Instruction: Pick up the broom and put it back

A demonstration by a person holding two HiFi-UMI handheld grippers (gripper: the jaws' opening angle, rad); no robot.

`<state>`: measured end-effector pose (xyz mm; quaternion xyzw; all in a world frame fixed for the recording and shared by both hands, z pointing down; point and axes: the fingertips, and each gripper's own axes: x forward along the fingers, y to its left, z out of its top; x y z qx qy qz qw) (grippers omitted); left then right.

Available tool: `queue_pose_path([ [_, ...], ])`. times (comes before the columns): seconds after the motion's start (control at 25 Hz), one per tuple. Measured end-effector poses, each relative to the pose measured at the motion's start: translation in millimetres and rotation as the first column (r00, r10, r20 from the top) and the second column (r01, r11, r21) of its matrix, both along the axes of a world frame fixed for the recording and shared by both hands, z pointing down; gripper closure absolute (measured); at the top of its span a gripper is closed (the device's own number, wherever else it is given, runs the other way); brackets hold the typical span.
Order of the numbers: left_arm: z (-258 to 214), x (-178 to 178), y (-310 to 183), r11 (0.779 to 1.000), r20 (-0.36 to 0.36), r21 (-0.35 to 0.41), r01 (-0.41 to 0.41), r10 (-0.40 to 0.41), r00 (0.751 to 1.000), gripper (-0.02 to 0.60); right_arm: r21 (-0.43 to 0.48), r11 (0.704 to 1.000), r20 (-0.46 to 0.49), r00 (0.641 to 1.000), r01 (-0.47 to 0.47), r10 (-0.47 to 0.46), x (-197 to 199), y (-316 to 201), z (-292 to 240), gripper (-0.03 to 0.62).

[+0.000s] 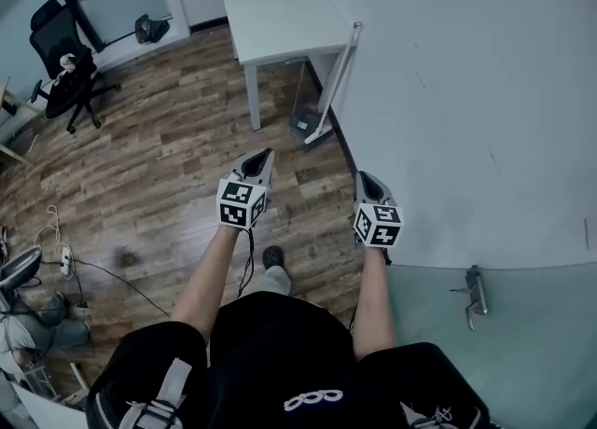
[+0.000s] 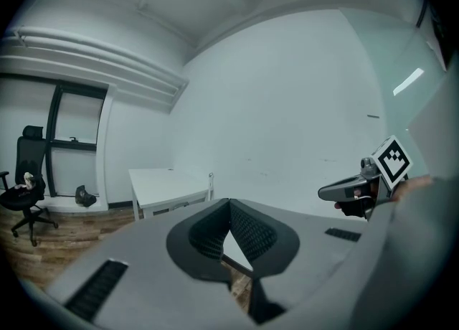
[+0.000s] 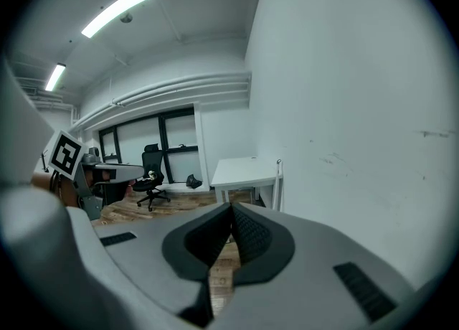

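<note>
The broom (image 1: 334, 82) has a long white handle and leans against the white wall beside a white table (image 1: 280, 7), with its head on the wooden floor. In the left gripper view the broom (image 2: 210, 184) shows only as a thin pole at the table's corner, and likewise the broom (image 3: 278, 181) in the right gripper view. My left gripper (image 1: 265, 153) and right gripper (image 1: 361, 177) are held side by side in front of me, well short of the broom. Both are shut with nothing between the pads. The left gripper (image 2: 229, 203) and right gripper (image 3: 231, 209) point toward the table.
The white wall (image 1: 466, 91) runs along the right. A glass door with a metal handle (image 1: 475, 295) is at the lower right. A black office chair (image 1: 65, 68) stands at the far left. Cables and a power strip (image 1: 65, 261) lie on the floor at the left.
</note>
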<state>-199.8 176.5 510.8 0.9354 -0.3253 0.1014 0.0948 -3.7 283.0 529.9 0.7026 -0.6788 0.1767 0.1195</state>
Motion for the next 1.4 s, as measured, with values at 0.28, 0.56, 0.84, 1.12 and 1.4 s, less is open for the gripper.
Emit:
queue_pose_path([
  [0.28,-0.5,3.5,-36.8,1.0,-0.008,-0.005,-0.006,0.006,1.0,0.561,-0.008,1.0,0.0,1.0,-0.01,0.01,4.8,-36.2,2.2,0.569],
  [0.56,1.1,20.8,-62.4,0.999,0.0,0.0,-0.036,0.036,0.999,0.561,-0.005,1.0,0.006,1.0,-0.024,0.024,15.1,-56.6,7.2,0.569],
  [0.84,2.9,44.1,-76.5,0.997,0.008,-0.014,-0.076,0.076,0.997,0.561,0.008,0.998,0.03,0.998,-0.057,0.057,37.1,-76.6,9.1,0.569],
  [1.12,14.7,74.6,-111.6,0.997,0.034,-0.014,-0.077,0.077,0.996,0.561,0.013,0.998,0.051,0.997,-0.06,0.059,68.2,-113.1,23.2,0.569],
  [1.4,9.2,122.2,-177.1,0.998,0.039,0.0,-0.06,0.06,0.997,0.561,0.041,0.999,0.056,0.998,-0.031,0.029,117.6,-188.5,15.1,0.569],
])
